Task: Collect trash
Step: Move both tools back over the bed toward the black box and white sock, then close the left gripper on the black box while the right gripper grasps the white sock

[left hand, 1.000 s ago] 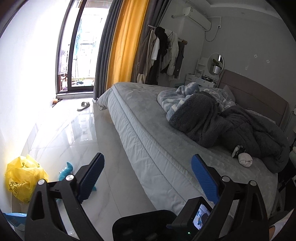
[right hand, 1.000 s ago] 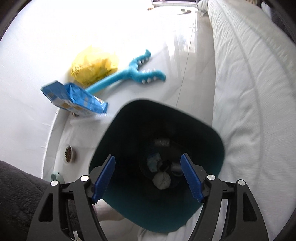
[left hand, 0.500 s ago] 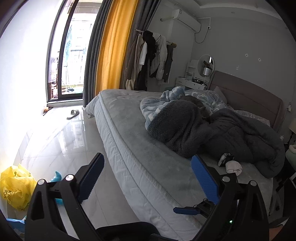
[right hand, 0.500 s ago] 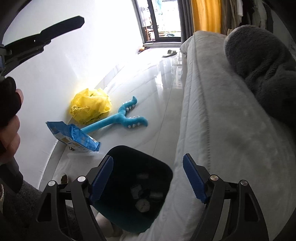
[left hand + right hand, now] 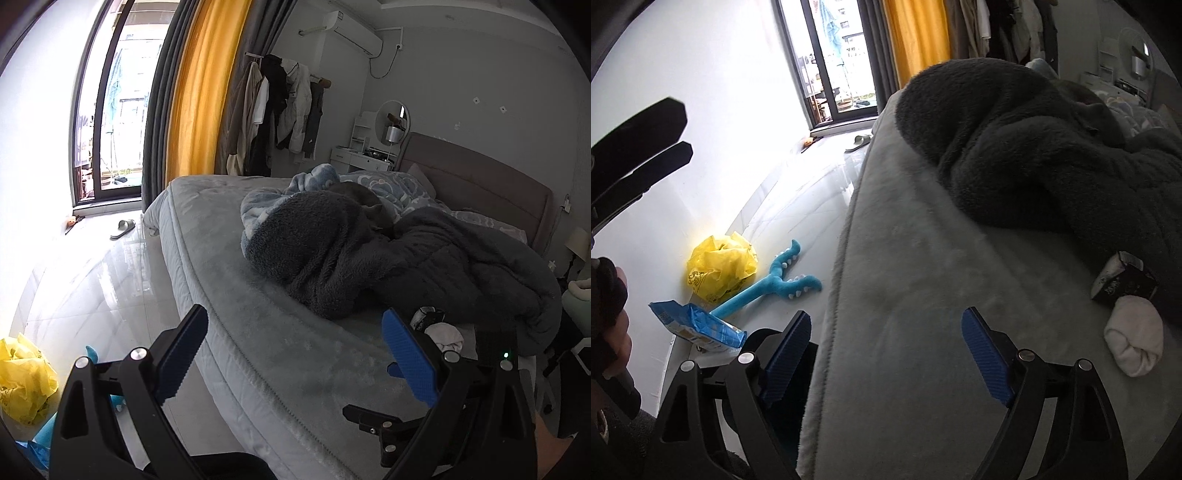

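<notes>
Grey plush fabric is covering the bed (image 5: 923,295), which is serving as the landmark here. The right gripper (image 5: 886,354) is hovering over the bed's near edge with its blue pads spread wide; its jaws have just been opening, and nothing is lying between them. The left gripper (image 5: 291,358) is also standing wide open and empty above the same edge. On the bed, beside a heap of dark blankets (image 5: 1034,147), a small dark carton (image 5: 1124,282) is lying, touching a white crumpled wad (image 5: 1134,339); these are looking like the next trash to collect. On the floor beside the bed, a yellow plastic bag (image 5: 720,269), a blue wrapper (image 5: 698,326) and a blue plush toy (image 5: 768,284) are lying close together near the wall. The dark bin (image 5: 790,369) is showing only partly, against the bed's side, behind the right gripper's left finger. Judging by this, the collecting is under way, with several pieces on the bed and floor not yet gathered.
</notes>
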Tool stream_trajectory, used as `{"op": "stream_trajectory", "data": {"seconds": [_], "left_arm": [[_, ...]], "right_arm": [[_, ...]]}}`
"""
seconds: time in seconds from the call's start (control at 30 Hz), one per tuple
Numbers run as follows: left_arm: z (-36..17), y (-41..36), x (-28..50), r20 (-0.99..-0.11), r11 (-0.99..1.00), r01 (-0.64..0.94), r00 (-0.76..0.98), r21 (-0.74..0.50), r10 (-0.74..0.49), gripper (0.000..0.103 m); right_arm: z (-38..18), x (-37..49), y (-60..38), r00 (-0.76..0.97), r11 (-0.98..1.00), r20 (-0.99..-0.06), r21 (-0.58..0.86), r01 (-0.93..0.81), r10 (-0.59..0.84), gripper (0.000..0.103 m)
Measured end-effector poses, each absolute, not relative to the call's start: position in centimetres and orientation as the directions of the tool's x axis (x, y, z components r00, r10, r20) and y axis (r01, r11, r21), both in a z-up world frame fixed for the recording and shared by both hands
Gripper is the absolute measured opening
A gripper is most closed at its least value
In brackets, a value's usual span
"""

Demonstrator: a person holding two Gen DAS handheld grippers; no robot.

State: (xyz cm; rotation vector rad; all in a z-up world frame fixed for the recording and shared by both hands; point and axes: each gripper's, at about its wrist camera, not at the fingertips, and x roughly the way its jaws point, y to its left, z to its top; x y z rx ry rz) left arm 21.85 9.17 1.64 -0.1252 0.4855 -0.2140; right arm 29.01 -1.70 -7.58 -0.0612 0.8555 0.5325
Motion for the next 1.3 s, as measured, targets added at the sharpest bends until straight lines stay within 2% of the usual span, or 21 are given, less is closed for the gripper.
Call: {"op": "stream_trajectory", "data": {"seconds": [0.5, 0.8, 1.1, 1.13, 1.17, 1.3], "left_arm": [[0.3, 3.9, 23.9, -0.472, 0.958, 0.221, 0.836, -0.182, -0.282, 0.097], [-0.5, 1.4, 25.1, -0.493, 0.954, 0.238, 0.818, -0.181, -0.297, 0.097], [-1.4, -1.0, 26.4, -0.512, 0.945, 0.255, 0.795, -0.206, -0.326, 0.097], [-1.5, -1.4, 26.5, -0.515, 0.943, 0.259, 0.791, -0.208, -0.331, 0.097], [-1.7, -1.6, 26.6, -0.517, 0.942, 0.263, 0.788, -0.210, -0.335, 0.097], [-2.2, -3.5, 27.1, -0.527, 0.934, 0.287, 0.772, -0.211, -0.356, 0.097]], "right_arm": [[-7.5, 31.9, -9.3, 0.637, 0.950, -0.724, 0.081, -0.303, 0.265, 0.090], [-8.6, 33.1, -15.0, 0.662, 0.981, -0.727, 0.097, -0.166, 0.184, 0.093], [-10.8, 33.8, -19.7, 0.618, 0.989, -0.772, 0.126, -0.083, 0.151, 0.093], [-10.8, 33.6, -19.9, 0.619, 0.990, -0.773, 0.110, -0.086, 0.139, 0.087], [-10.8, 33.5, -20.1, 0.616, 0.993, -0.779, 0.087, -0.085, 0.121, 0.073], [-10.9, 33.3, -21.8, 0.610, 0.994, -0.785, 0.078, -0.073, 0.106, 0.054]]}}
